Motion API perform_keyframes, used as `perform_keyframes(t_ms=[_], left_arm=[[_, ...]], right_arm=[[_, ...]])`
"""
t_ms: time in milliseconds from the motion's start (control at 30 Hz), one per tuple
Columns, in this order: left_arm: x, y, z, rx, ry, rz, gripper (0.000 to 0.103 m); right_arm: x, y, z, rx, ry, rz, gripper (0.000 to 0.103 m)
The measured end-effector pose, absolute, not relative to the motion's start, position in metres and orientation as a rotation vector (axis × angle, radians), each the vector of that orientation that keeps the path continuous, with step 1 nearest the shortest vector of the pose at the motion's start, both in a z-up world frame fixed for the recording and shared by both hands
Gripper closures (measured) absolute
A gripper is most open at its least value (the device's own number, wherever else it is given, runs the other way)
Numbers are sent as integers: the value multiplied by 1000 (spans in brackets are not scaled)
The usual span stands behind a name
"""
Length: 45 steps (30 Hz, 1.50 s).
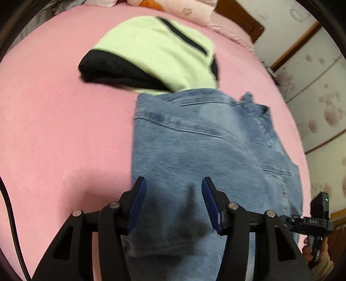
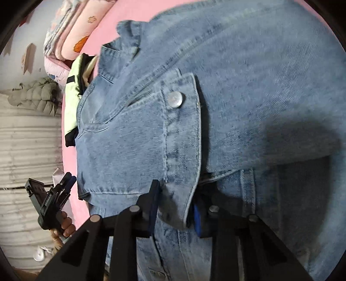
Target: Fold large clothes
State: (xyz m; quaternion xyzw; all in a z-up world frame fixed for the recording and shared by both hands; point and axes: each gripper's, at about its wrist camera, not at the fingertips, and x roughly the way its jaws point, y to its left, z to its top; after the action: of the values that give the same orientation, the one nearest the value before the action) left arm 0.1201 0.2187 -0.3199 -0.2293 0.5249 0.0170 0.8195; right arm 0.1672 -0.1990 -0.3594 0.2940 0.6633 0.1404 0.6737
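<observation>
A blue denim jacket (image 1: pixel 205 147) lies partly folded on the pink bed (image 1: pixel 54 121). My left gripper (image 1: pixel 174 183) is open just above its near edge, holding nothing. In the right wrist view the jacket (image 2: pixel 248 75) fills the frame. A sleeve cuff (image 2: pixel 181 138) with a metal button (image 2: pixel 176 99) lies between the fingers of my right gripper (image 2: pixel 177 194). The right jaws stand apart around the cuff; the right fingertip is hidden under the cloth, so the grip is unclear. The left gripper also shows in the right wrist view (image 2: pixel 69 177), off the bed's edge.
A folded light-green and black garment (image 1: pixel 155 54) lies on the bed just beyond the jacket. Pink pillows (image 2: pixel 80 28) sit at the head of the bed. A wooden headboard (image 1: pixel 240 19) and a patterned wall (image 1: pixel 313 90) are to the right.
</observation>
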Motion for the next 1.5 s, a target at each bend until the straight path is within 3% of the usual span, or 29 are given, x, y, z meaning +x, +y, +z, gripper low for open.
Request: perform_keyframes(t_ms=[167, 433, 600, 667, 733, 833, 1000, 1067, 1400, 1433, 1467, 1500], left_arm=[[136, 234, -337, -525, 1138, 74, 51], [160, 228, -353, -496, 1150, 119, 49], [171, 212, -355, -400, 1134, 184, 52], [175, 203, -356, -329, 1130, 195, 63], [177, 194, -356, -263, 1131, 195, 64], [179, 197, -350, -260, 1157, 173, 62], [178, 212, -332, -283, 1156, 154, 44], [181, 218, -328, -273, 1134, 160, 38], [219, 249, -352, -369, 1166, 107, 33], [222, 249, -353, -371, 1165, 96, 40], [225, 249, -352, -373, 1156, 77, 66], [228, 247, -352, -359, 1158, 85, 75]], right_arm=[[172, -178, -335, 458, 1469, 366, 94], [187, -143, -214, 35, 1103, 404, 95], [204, -165, -259, 25, 1166, 321, 95], [204, -171, -296, 41, 1230, 309, 94], [199, -172, -329, 51, 1294, 307, 92], [196, -177, -330, 114, 1279, 296, 88], [199, -196, -305, 175, 1230, 278, 62], [208, -203, -297, 187, 1200, 267, 59], [291, -183, -327, 166, 1202, 265, 57], [295, -180, -331, 154, 1205, 268, 57], [297, -179, -332, 148, 1200, 272, 57], [298, -177, -332, 140, 1196, 280, 64]])
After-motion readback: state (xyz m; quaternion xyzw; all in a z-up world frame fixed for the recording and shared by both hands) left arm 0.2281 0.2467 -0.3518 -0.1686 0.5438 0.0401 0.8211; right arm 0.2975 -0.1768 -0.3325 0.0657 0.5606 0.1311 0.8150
